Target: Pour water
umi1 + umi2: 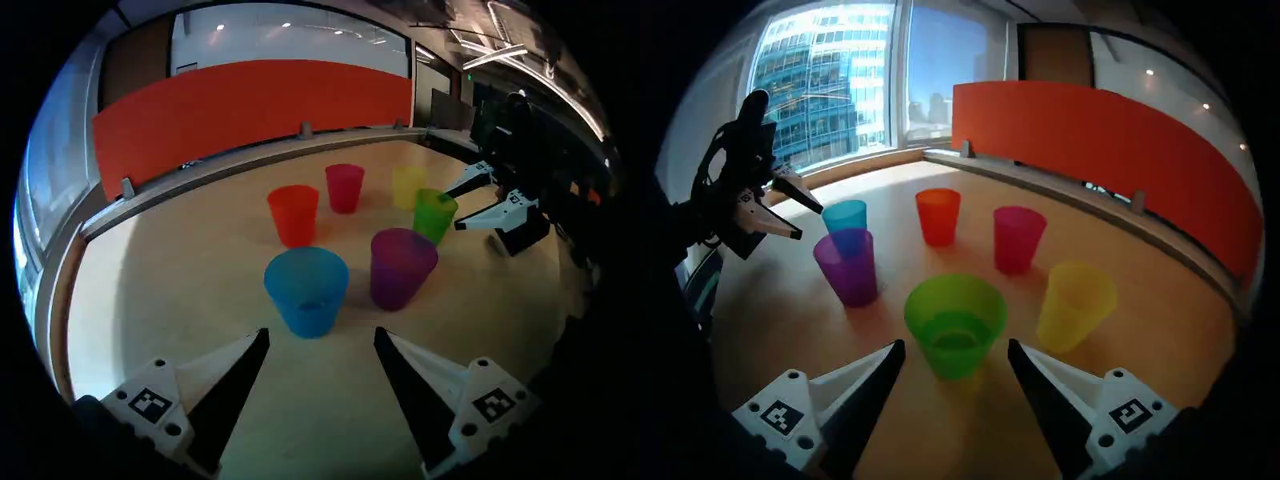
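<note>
Several coloured plastic cups stand in a ring on a wooden table. In the left gripper view the blue cup (306, 290) is nearest, just beyond my open left gripper (322, 338), with the purple cup (401, 266), green cup (434, 214), orange cup (294, 214), pink cup (345, 187) and yellow cup (407, 186) behind. In the right gripper view my right gripper (956, 348) is open around the near side of the green cup (955, 322), which holds some water. The purple cup (848, 265), blue cup (845, 216), orange cup (938, 215), pink cup (1018, 238) and yellow cup (1075, 305) stand beyond.
An orange partition (240, 108) runs along the table's far edge. Large windows (832, 80) look onto buildings. The right gripper (488, 210) appears at the right of the left gripper view; the left gripper (772, 208) appears at the left of the right gripper view.
</note>
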{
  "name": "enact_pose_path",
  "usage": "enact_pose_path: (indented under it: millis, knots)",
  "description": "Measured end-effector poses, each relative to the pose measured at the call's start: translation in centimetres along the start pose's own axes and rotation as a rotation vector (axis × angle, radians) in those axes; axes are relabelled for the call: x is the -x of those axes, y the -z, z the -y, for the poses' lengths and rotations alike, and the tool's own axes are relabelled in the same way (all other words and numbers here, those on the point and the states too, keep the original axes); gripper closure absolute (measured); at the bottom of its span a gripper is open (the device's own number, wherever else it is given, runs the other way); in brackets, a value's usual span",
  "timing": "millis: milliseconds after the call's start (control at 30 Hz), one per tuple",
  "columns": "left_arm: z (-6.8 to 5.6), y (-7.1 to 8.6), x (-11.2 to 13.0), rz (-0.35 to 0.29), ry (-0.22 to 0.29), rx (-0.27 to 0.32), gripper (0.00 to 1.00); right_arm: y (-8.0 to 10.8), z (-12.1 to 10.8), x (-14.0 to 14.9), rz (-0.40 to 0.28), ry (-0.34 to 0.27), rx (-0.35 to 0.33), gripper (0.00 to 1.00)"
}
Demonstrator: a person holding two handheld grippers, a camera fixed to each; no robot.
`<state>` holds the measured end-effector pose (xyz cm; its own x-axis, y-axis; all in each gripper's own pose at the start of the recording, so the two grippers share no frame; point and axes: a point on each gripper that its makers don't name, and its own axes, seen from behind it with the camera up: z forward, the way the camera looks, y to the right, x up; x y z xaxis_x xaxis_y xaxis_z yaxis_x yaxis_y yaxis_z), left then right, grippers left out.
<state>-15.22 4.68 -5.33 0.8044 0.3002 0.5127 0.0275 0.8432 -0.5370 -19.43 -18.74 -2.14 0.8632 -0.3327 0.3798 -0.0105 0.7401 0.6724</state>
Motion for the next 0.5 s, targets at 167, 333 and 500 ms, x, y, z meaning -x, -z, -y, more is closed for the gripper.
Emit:
enact_pose_path:
  millis: [167, 333, 500]
  knots:
    - [0.0, 0.9, -0.4, -0.029, 0.011, -0.026, 0.02, 1.7, 0.1, 0.1, -0.023, -0.014, 0.026, 0.0]
    - [-0.3, 2.0, -0.8, -0.06, 0.015, -0.05, 0.02, 3.5, 0.5, -0.1, -0.053, -0.027, 0.044, 0.0]
    - [-0.6, 3.1, -1.3, -0.096, 0.02, -0.079, 0.02, 5.0, 0.8, -0.4, -0.088, -0.047, 0.071, 0.0]
